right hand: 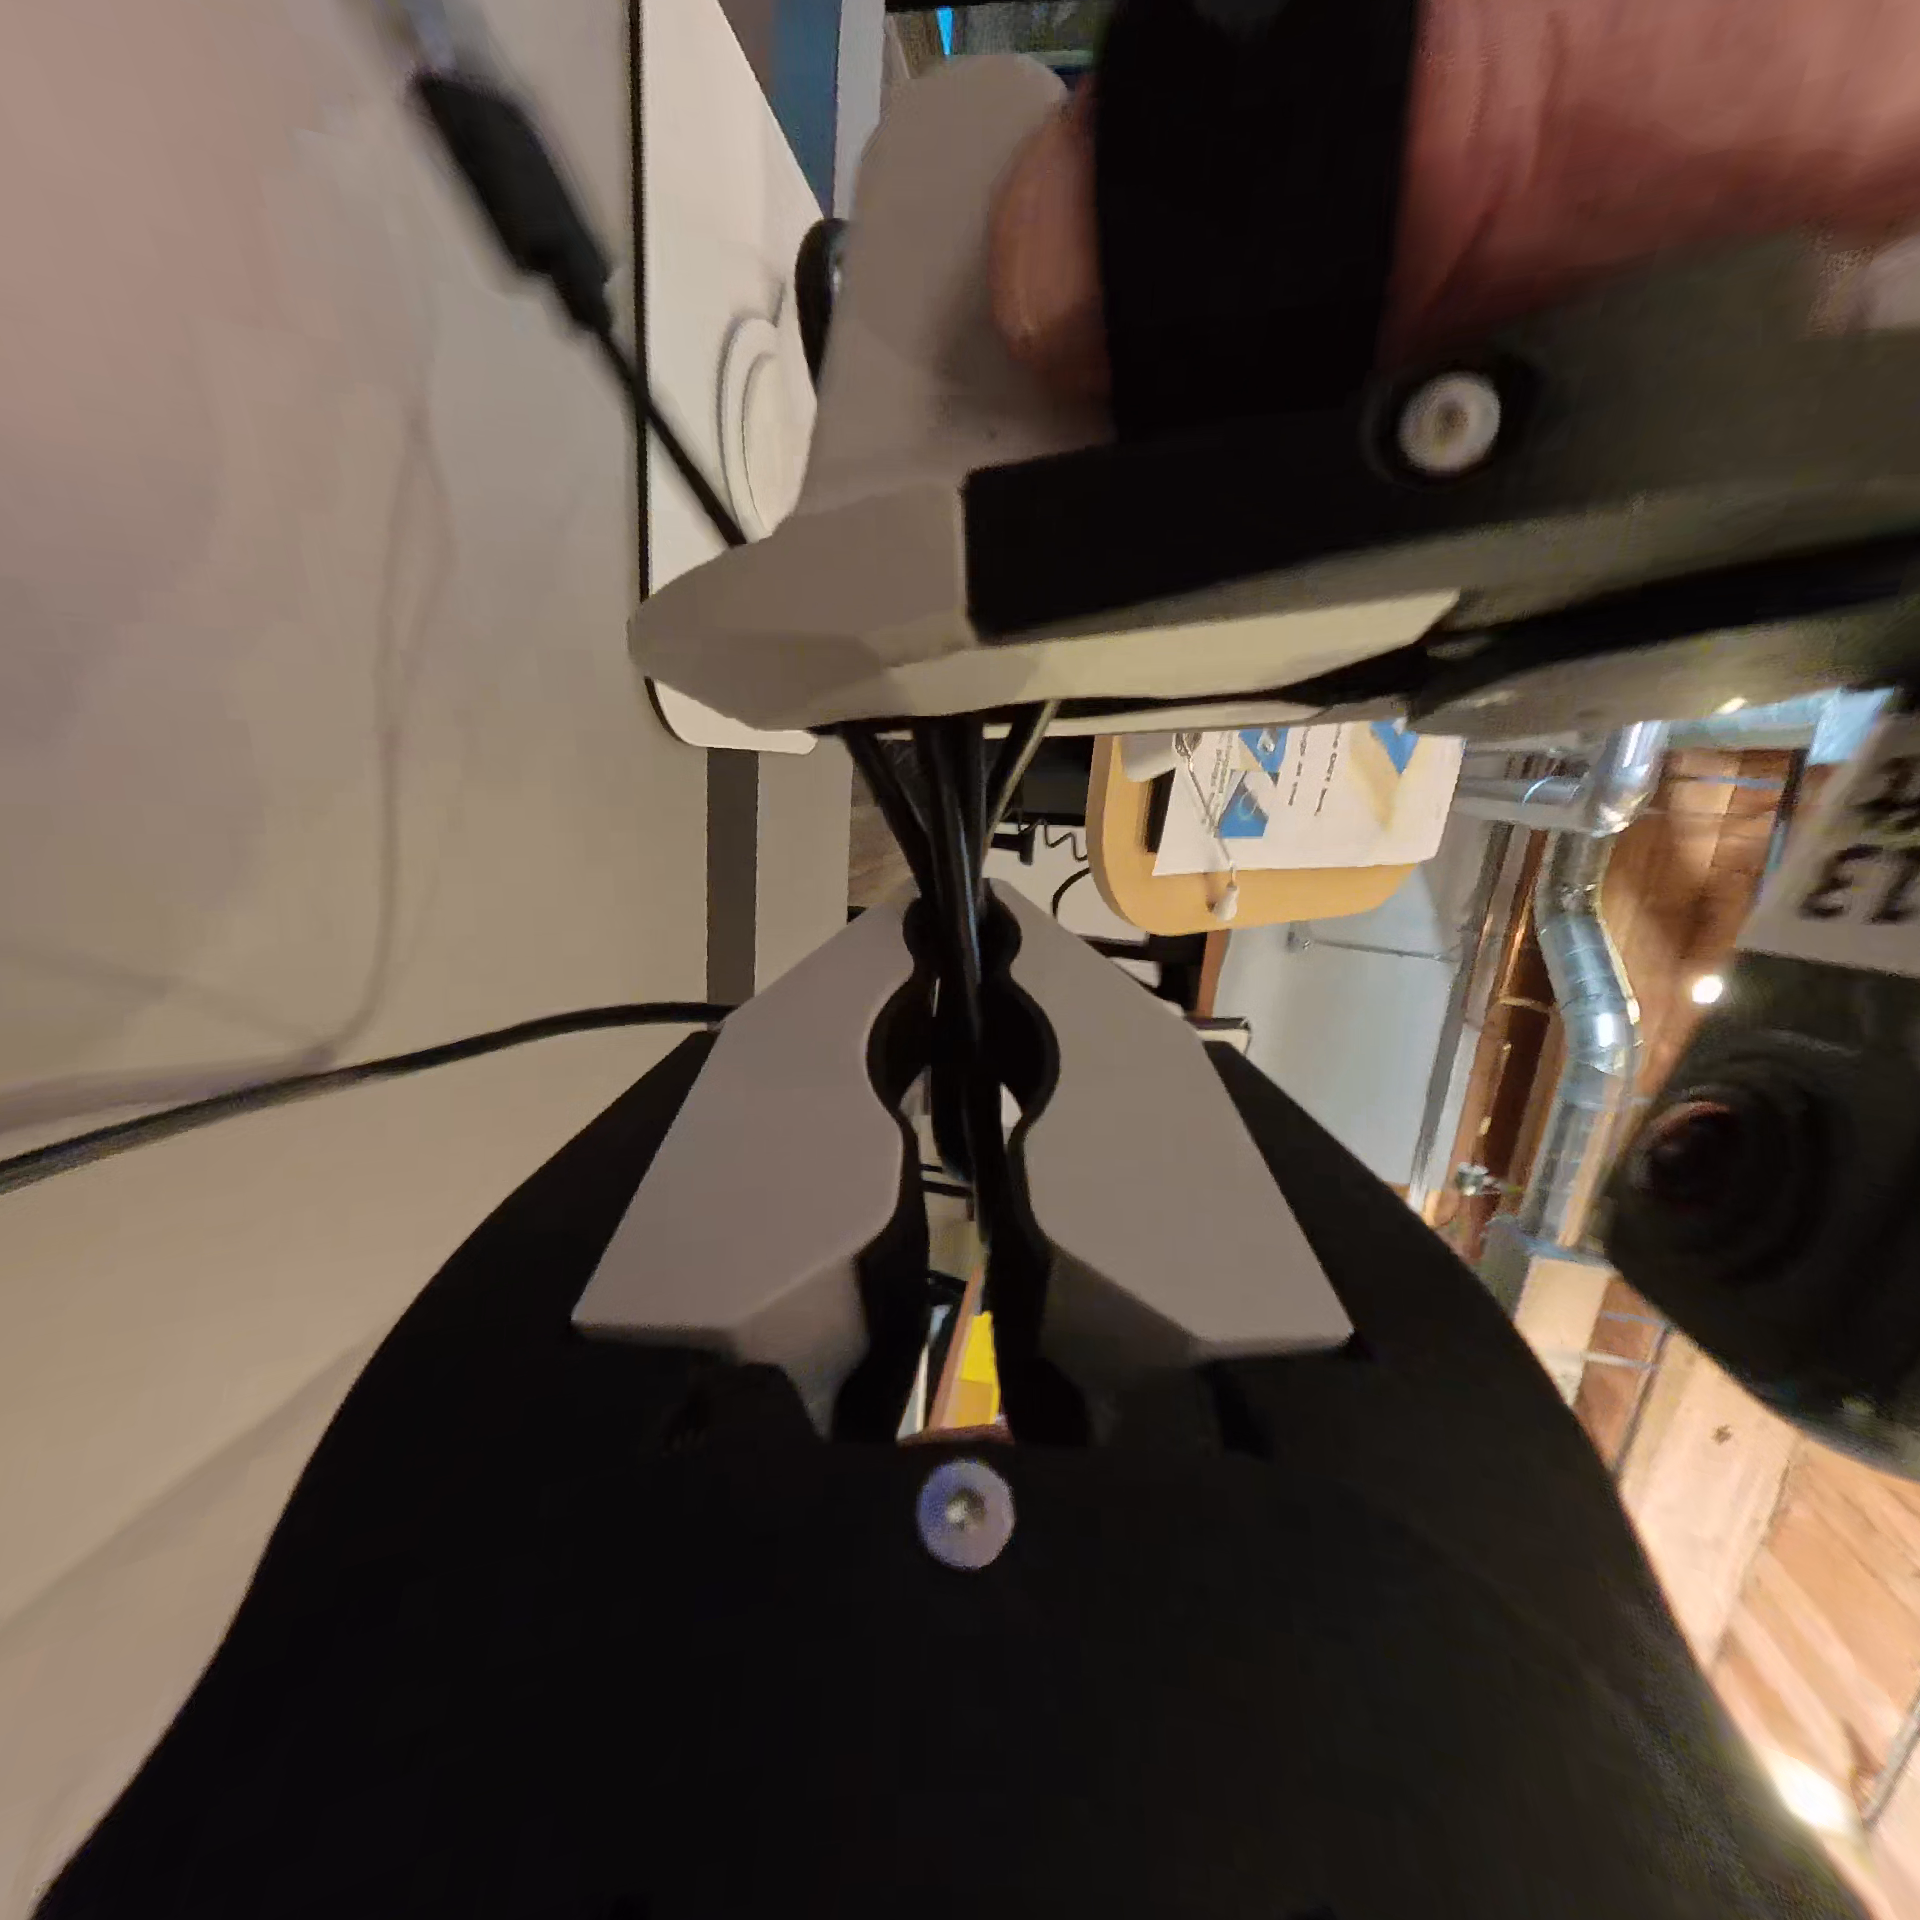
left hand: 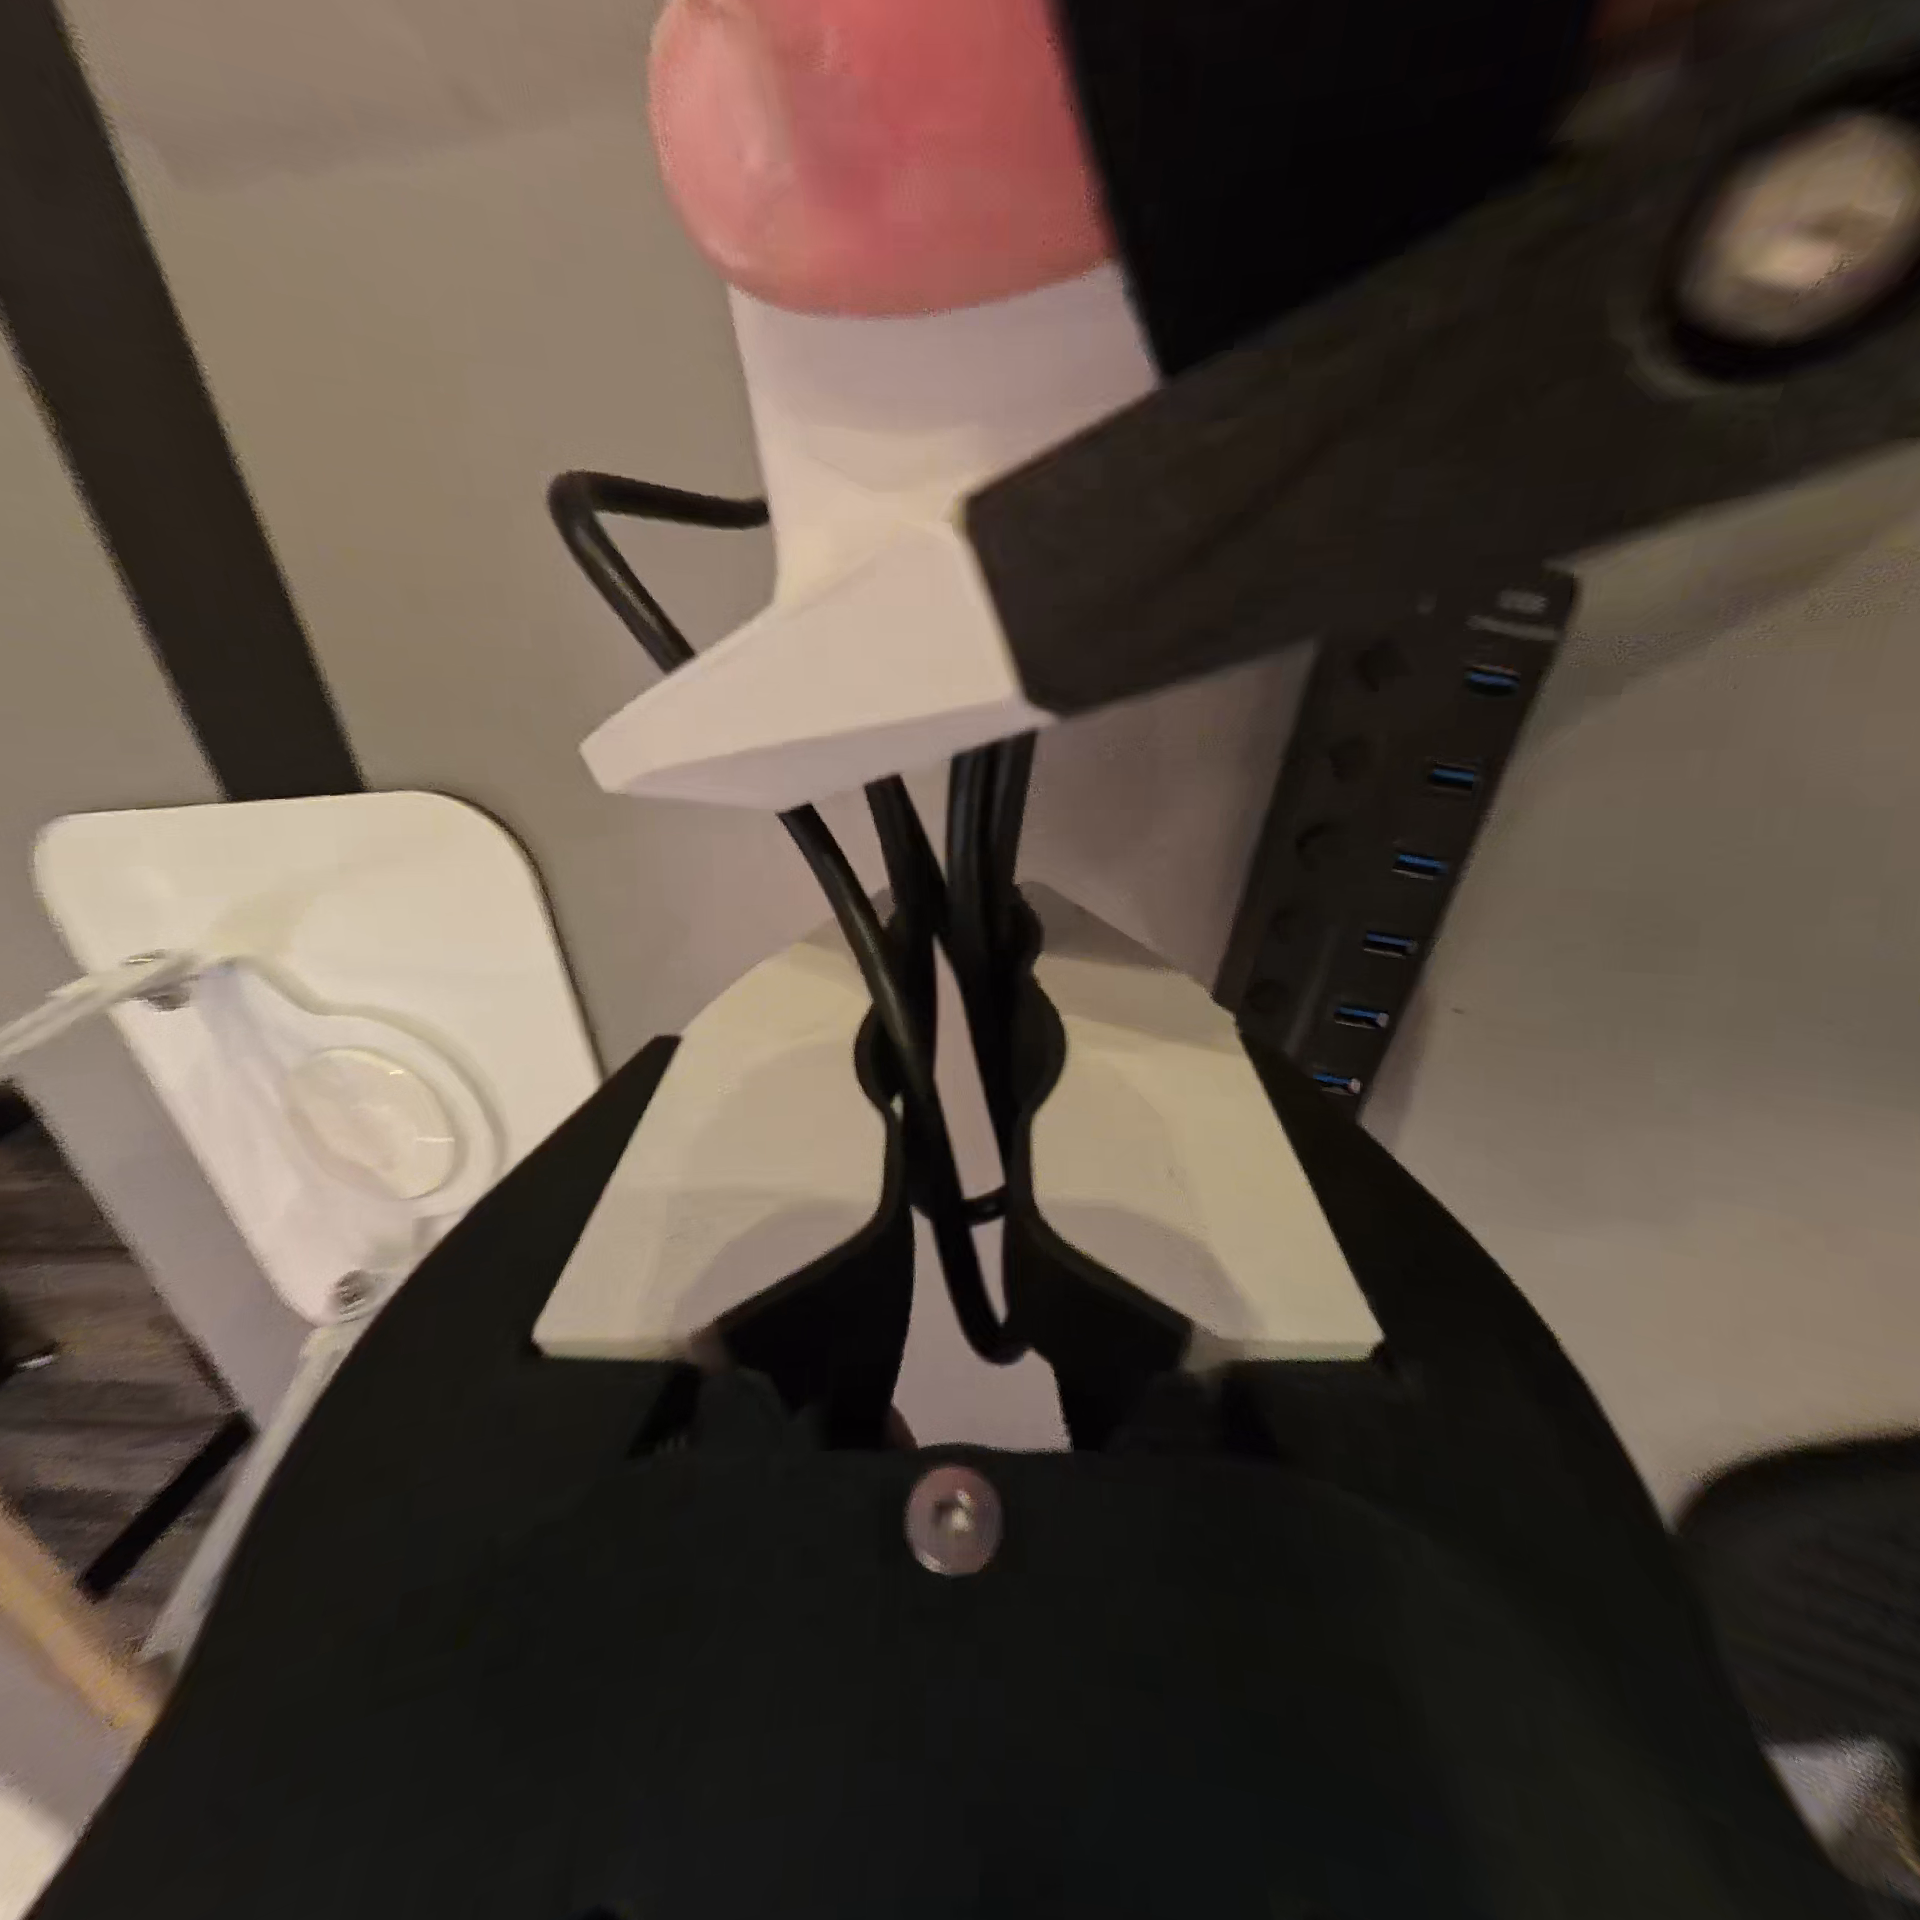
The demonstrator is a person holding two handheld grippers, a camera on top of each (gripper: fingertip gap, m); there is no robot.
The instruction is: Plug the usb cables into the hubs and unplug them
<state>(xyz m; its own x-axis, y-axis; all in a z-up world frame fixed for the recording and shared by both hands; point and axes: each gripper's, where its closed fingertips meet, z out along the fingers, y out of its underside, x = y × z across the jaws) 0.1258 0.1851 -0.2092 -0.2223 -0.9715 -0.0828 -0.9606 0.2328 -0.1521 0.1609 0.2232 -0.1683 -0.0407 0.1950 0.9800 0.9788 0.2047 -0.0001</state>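
Observation:
A bundle of black USB cables [left hand: 982, 821] runs between both grippers. My left gripper [left hand: 971, 935] is shut on the bundle, with the cables pinched between its white pads. The right gripper's white fingers [left hand: 831, 675] come in from the upper right and clamp the same bundle just above. A black USB hub [left hand: 1361, 831] with a row of blue ports stands to the right, with no plug in the visible ports. In the right wrist view, my right gripper [right hand: 951, 925] is shut on the cables [right hand: 956, 810], and the left gripper's fingers [right hand: 831, 644] hold them just beyond. The cable plugs are hidden.
A white plate with screws [left hand: 312, 1039] lies at the left on the pale table [left hand: 416, 416]. A dark bar [left hand: 156, 416] crosses the upper left. In the right wrist view a black plug with its cord [right hand: 509, 197] and another black cable [right hand: 312, 1081] lie on the table.

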